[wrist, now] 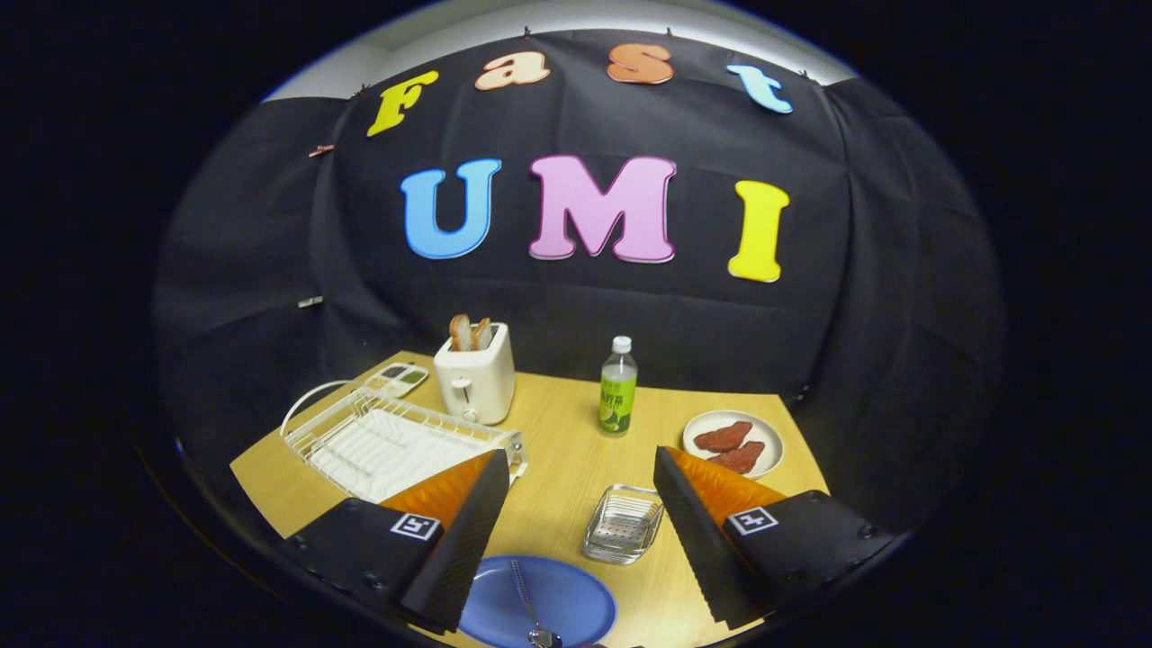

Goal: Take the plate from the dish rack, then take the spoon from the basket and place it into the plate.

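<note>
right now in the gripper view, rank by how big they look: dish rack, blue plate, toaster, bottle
1. dish rack
2. blue plate, though it lies nearest, between the open gripper's fingers, which inflates it
3. toaster
4. bottle

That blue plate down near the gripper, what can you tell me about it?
The blue plate is round, smooth and shallow, plastic or glazed by its look. It lies flat on the wooden table, between the open gripper's fingers, just this side of the clear basket. A metal spoon lies in it, bowl end nearest the camera.
</note>
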### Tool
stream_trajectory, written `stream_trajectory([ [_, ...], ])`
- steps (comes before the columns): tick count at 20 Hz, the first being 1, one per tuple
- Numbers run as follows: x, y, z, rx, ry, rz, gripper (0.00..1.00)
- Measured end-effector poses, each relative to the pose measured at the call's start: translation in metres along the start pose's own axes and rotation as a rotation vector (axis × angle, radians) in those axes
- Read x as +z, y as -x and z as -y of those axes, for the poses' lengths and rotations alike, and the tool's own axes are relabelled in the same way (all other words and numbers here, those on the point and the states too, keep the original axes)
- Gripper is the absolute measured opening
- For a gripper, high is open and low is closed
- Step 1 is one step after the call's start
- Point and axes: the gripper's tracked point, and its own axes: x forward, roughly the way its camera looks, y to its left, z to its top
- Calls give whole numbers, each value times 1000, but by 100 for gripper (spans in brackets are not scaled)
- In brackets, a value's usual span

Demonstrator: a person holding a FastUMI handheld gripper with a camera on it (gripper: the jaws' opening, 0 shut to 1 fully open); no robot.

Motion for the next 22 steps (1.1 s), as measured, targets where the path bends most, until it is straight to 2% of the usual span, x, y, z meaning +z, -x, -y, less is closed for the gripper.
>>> stream_trajectory([
  [4, 50, 37, 32, -152, -22, 155, 98],
  [6, 59, 61, 40, -218, -51, 187, 98],
  [9, 57, 87, 36, -274, -100, 202, 98],
  [14, 29, 104, 24, -328, -85, 160, 99],
  [17, 34, 101, 17, -341, -117, 154, 99],
  [22, 40, 92, 13, -350, -92, 134, 98],
])
